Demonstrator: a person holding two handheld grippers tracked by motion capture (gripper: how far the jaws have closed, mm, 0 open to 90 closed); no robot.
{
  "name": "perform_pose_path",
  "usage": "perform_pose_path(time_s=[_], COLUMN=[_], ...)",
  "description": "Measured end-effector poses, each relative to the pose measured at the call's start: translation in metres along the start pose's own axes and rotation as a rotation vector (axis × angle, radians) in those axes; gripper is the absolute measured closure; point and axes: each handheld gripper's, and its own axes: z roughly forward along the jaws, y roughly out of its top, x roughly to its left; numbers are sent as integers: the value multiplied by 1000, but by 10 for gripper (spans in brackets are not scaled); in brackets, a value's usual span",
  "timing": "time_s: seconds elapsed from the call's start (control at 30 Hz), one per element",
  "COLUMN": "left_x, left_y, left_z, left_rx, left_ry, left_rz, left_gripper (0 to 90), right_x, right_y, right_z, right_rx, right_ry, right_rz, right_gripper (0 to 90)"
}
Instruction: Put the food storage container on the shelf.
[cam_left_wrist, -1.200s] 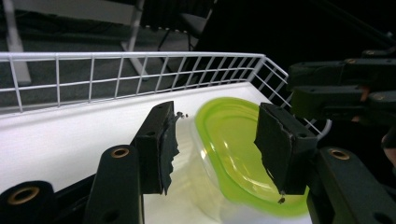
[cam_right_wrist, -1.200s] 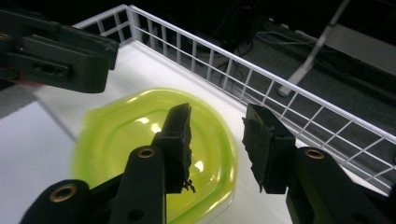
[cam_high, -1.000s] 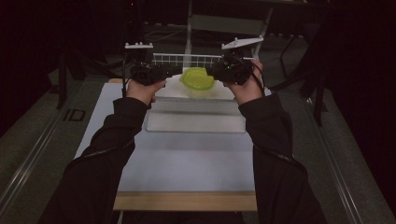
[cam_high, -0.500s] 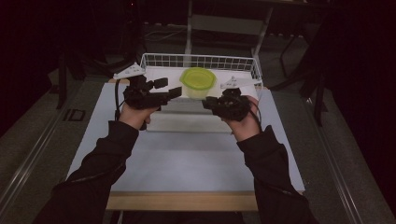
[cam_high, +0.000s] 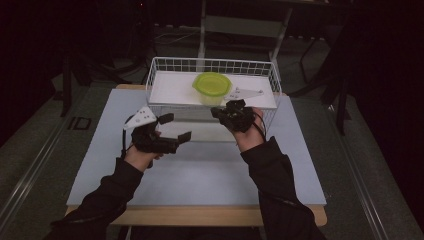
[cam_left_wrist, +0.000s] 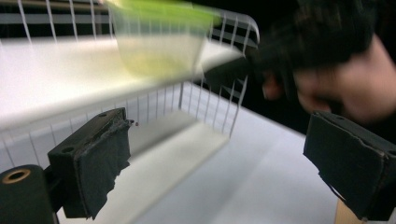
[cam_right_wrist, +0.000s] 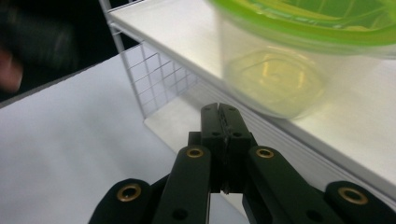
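A clear tub with a lime-green lid (cam_high: 212, 86) stands on the white shelf (cam_high: 170, 89) inside a white wire basket (cam_high: 210, 64). My left gripper (cam_high: 176, 127) hovers over the table in front of the basket, turned to the right, open and empty. In the left gripper view its pads (cam_left_wrist: 93, 163) stand wide apart, with the blurred tub (cam_left_wrist: 159, 42) up ahead. My right gripper (cam_high: 220, 112) sits just before the basket's front, shut on nothing. The right gripper view shows its shut tips (cam_right_wrist: 223, 113) just below the tub (cam_right_wrist: 280, 70).
The pale table (cam_high: 200, 175) spreads in front of the basket, with a wooden front edge (cam_high: 200, 216). A lower white panel (cam_right_wrist: 177, 116) lies under the shelf. Dark floor and metal stands (cam_high: 202, 30) surround the table. The other hand (cam_left_wrist: 341, 84) shows blurred in the left gripper view.
Both grippers have drawn back from the tub's sides toward the person, leaving it on the shelf. The left one has come nearer and turned right.
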Motion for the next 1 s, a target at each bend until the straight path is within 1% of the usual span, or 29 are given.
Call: perform_pose_path(time_s=[0.07, 0.13, 0.17, 0.2, 0.23, 0.27, 0.3, 0.37, 0.4, 0.47, 0.53, 0.7, 0.77, 0.83, 0.93, 0.97, 1.0], left_x=[-2, -4, -4, -5, -6, -7, -8, -10, -10, -11, -12, -14, -14, -15, -14, -13, -13], left_y=[-13, -24, -27, -33, -35, -38, -41, -45, -46, -48, -50, -51, -50, -51, -52, -52, -52], left_z=[-1, 0, 0, 1, 2, 2, 2, 2, 3, 4, 6, 6, 5, 4, 4, 3, 3], left_rx=[12, 26, 27, 38, 39, 35, 42, 29, 35, 37, 43, 33, 29, 28, 30, 31, 30], left_ry=[-14, -14, -20, -24, -26, -30, -30, -28, -29, -36, -41, -46, -48, -49, -46, -46, -50], left_rz=[-5, 2, -2, -1, -3, -2, 7, 17, 18, 18, 18, 20, 19, 23, 28, 24, 20], left_gripper=[77, 77, 77, 77, 77, 77, 77, 77, 77, 77, 77, 77, 77, 77, 77, 77, 77], right_x=[-5, -10, -13, -15, -19, -19, -20, -23, -25, -26, -28, -32, -34, -36, -33, -29, -29], right_y=[1, 2, 2, 3, 4, 4, 5, 7, 8, 10, 12, 15, 15, 14, 13, 10, 10], right_z=[2, 4, 5, 6, 8, 8, 9, 11, 11, 12, 12, 15, 16, 16, 13, 7, 7], right_rx=[-2, -4, 0, -1, -4, -4, -3, -5, -5, -8, -9, -1, 0, -8, -9, -18, -18], right_ry=[-20, -33, -40, -35, -46, -46, -47, -66, -60, -75, -75, -89, -95, -86, -81, -67, -67], right_rz=[15, 30, 39, 48, 60, 60, 64, 67, 74, 75, 81, 86, 94, 112, 103, 96, 96], right_gripper=[898, 898, 898, 898, 898, 898, 898, 897, 897, 897, 896, 881, 877, 876, 862, 835, 835])
